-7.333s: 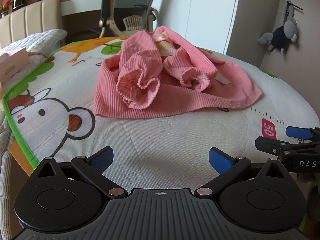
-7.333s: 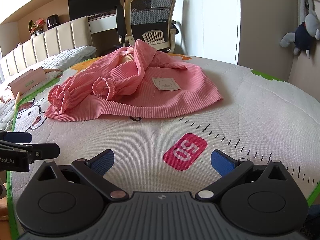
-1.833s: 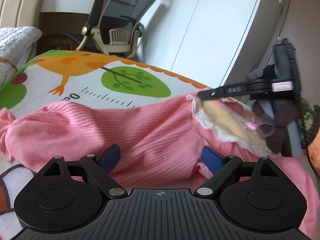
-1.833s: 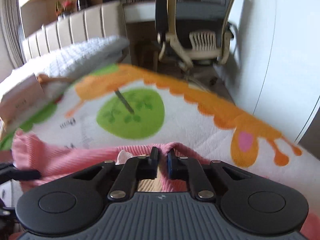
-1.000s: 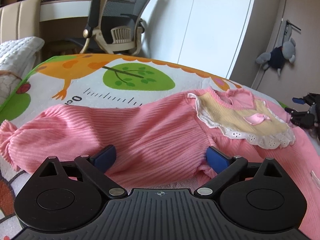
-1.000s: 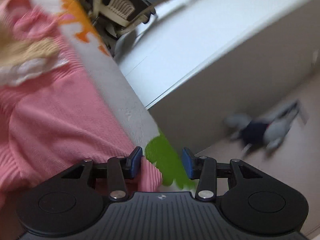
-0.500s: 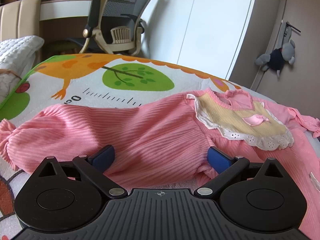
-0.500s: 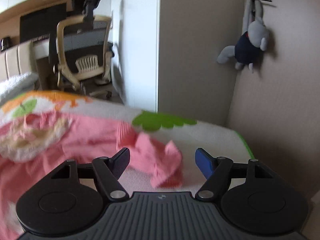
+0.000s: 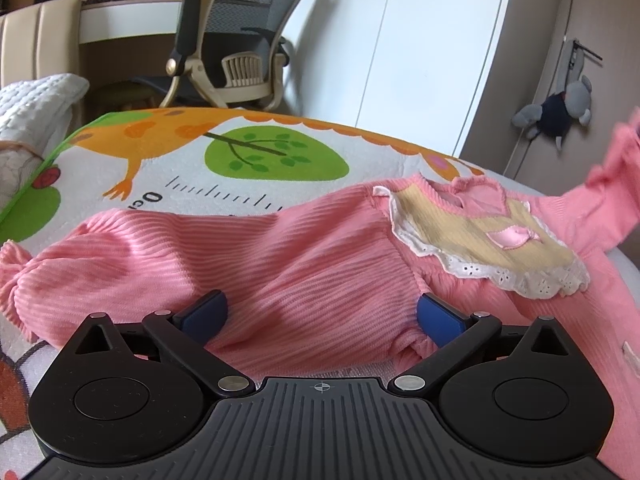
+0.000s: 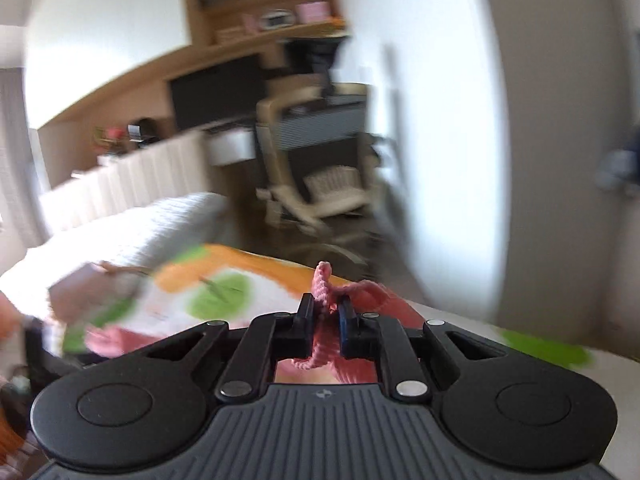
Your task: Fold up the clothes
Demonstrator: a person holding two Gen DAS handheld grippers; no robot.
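A pink ribbed baby garment (image 9: 304, 264) with a cream lace-trimmed bib (image 9: 480, 236) lies spread on the printed play mat (image 9: 256, 160). My left gripper (image 9: 320, 316) is open, its blue pads resting low over the garment's body, nothing pinched. One pink sleeve (image 9: 612, 184) rises off the mat at the right edge of the left wrist view. In the blurred right wrist view my right gripper (image 10: 326, 314) is shut on the frilled cuff of the pink garment (image 10: 324, 288), lifted above the mat (image 10: 216, 292).
An office chair (image 9: 236, 44) and desk stand beyond the mat's far edge. A white quilted pillow (image 9: 32, 104) lies at the left. White wardrobe doors (image 9: 420, 40) and a grey plush toy (image 9: 560, 112) hanging on the wall are at the right.
My right gripper went from open over the crumpled right sleeve to shut on its cuff and swung up, lifting the sleeve. The left gripper has stayed put, open.
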